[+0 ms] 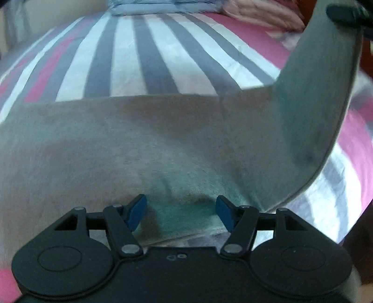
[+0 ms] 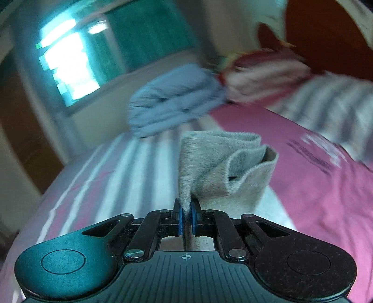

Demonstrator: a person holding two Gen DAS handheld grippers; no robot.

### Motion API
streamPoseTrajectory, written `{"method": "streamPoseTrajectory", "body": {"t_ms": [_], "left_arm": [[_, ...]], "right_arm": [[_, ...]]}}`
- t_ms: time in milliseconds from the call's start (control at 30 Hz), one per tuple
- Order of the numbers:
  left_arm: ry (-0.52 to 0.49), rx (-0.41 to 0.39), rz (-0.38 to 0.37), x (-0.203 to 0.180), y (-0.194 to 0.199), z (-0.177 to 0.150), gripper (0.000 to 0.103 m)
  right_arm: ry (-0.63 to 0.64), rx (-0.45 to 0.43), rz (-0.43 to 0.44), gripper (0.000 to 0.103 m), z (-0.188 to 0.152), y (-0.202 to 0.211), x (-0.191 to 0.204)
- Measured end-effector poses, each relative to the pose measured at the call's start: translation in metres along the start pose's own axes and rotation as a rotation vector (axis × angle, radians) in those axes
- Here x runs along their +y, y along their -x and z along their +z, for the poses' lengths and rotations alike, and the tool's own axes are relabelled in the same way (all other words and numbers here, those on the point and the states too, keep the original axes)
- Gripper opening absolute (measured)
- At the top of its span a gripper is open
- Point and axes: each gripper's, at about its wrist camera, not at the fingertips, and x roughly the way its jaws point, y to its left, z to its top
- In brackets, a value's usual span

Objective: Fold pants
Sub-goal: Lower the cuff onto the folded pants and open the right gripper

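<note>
Grey pants (image 1: 139, 139) lie flat across a striped bed sheet (image 1: 121, 53). My left gripper (image 1: 181, 213) is open, its blue pads on either side of the near edge of the fabric. One end of the pants (image 1: 326, 88) is lifted up at the right toward the right gripper's dark body (image 1: 345, 12). In the right wrist view my right gripper (image 2: 185, 215) is shut on a bunched end of the grey pants (image 2: 223, 167), held above the bed.
A folded blue garment (image 2: 172, 105) and a striped pink item (image 2: 263, 74) lie at the far end of the bed. A pink printed cloth (image 2: 326, 186) covers the right side. A bright window (image 2: 67, 60) is on the far wall.
</note>
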Motion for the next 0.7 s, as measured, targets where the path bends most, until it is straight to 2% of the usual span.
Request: {"method": "streamPoseTrajectory", "body": {"t_ms": [167,267,400,467,533,700], "left_arm": [[0.125,-0.052,0.033,0.06,0.032,0.002,0.058],[0.243,-0.057,0.063,0.114,0.047,-0.003,0.058],[0.393,-0.071,0.144,0.184,0.065,-0.013,0.059],[0.456,-0.078,0.184,0.213,0.073,-0.023,0.058],[0.499,-0.068,0.19,0.232,0.079,-0.031,0.058],[0.533,-0.031,0.149,0.243,0.076,-0.043,0.061]], "right_arm": [[0.121,0.024,0.108,0.008,-0.012,-0.015,0.056],[0.161,0.049,0.164,0.008,-0.024,-0.027,0.085],[0.217,0.107,0.245,0.007,-0.056,-0.043,0.129],[0.238,0.156,0.28,0.007,-0.078,-0.056,0.15],[0.272,0.227,0.297,0.007,-0.108,-0.075,0.171],[0.333,0.448,0.256,0.011,-0.174,-0.126,0.195]]}}
